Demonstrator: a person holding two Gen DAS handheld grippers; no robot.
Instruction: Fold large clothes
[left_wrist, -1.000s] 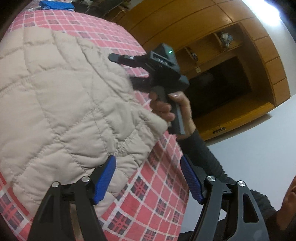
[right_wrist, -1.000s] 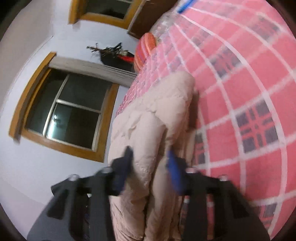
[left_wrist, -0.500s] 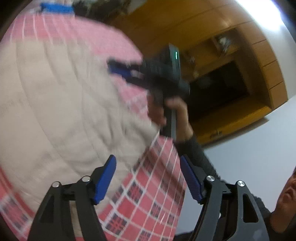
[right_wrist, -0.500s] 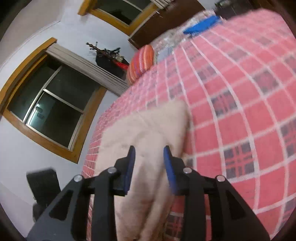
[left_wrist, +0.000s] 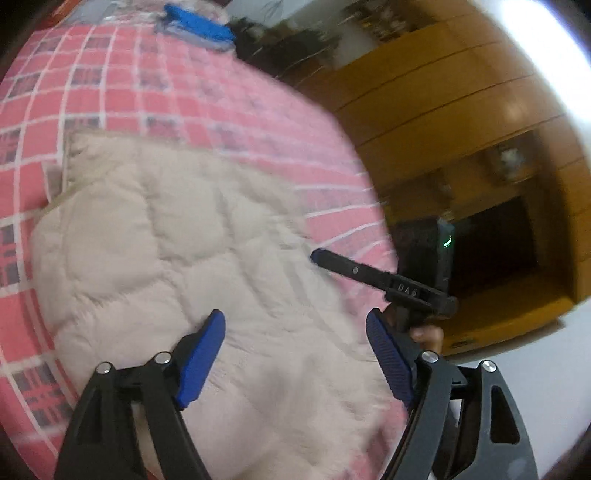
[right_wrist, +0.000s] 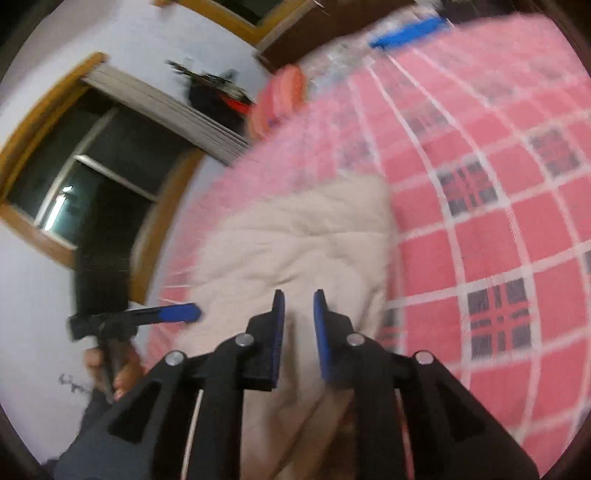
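You are holding both tongs above the beige quilted jacket (left_wrist: 177, 258), which is lying on the bed (left_wrist: 110, 92) with the pink checked cover, already doubled into a thick bundle. Your left tongs (left_wrist: 295, 354) are standing wide apart with nothing between the blue pads, hovering over the near part of the jacket. Your right tongs (right_wrist: 298, 332) are showing only a narrow gap and no cloth is sitting in it; in the left view they are pointing at the jacket's right edge.

For the step in hand, I think you are preparing the next fold, so you are needing a good bite on each side. Aim each pair of tongs at one near corner and take all padded layers together, not only the top one, because such puffy fabric is likely springing back. Open the right tongs wider before going down. The pictures are blurred, so the exact edges are hard to tell.
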